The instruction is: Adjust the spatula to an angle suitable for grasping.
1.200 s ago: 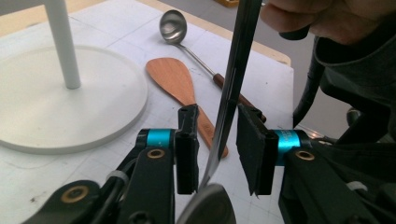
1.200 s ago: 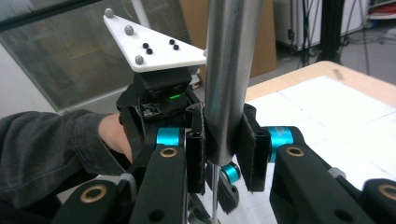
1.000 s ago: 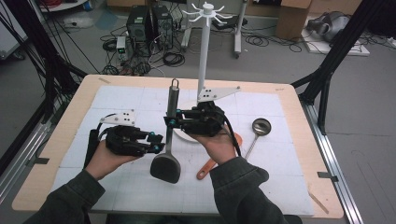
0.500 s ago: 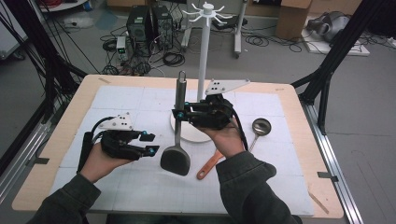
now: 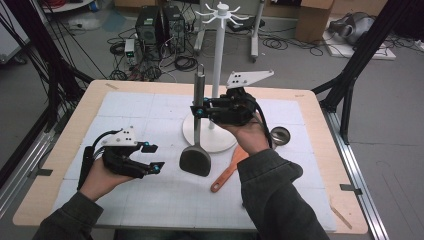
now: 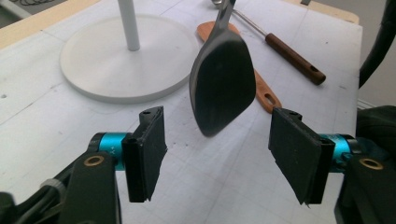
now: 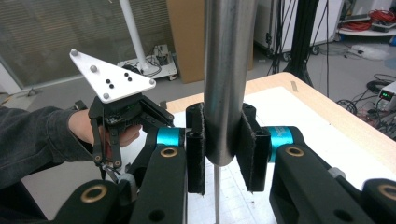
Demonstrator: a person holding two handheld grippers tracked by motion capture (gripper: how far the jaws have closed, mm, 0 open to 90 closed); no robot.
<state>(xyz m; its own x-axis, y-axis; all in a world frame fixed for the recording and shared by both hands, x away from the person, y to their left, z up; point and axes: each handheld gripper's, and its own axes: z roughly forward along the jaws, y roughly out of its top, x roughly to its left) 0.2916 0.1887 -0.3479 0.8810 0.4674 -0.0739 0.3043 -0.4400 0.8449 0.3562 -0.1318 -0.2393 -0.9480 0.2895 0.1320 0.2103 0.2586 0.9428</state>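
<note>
A pale wooden table (image 5: 65, 150) is standing in a workshop, most of its top lying under a white gridded mat (image 5: 150, 200). Behind it, grey floor is stretching away with computer towers (image 5: 155, 22), tangled black cables and cardboard boxes (image 5: 315, 20); black frame legs are slanting down at both sides.

On the mat a white stand (image 5: 218, 65) is rising from a round white base (image 5: 190, 131) to a ring of hooks at the top. The right gripper (image 5: 199, 111) is holding a black spatula (image 5: 196, 159) upright by its steel handle, just in front of the stand; the pads are pressing on the handle from both sides, and the blade is hanging just over the mat.

The left gripper (image 5: 152, 157) is hovering low to the left of the blade, well apart from the right one. Its jaws have just been opening and are standing at a middling width with nothing between the pads (image 6: 149, 149); in the left gripper view the blade is hanging beyond them.

An orange wooden spatula (image 5: 229, 170) is lying on the mat beside the base, and a ladle (image 5: 280, 135) with a brown handle is resting farther right, half hidden by the right forearm.

I am making out no readable writing anywhere; the faint marks on the teal collar (image 6: 109, 147) are too small to read. The spatula's handle is running out of the top in the right gripper view.
</note>
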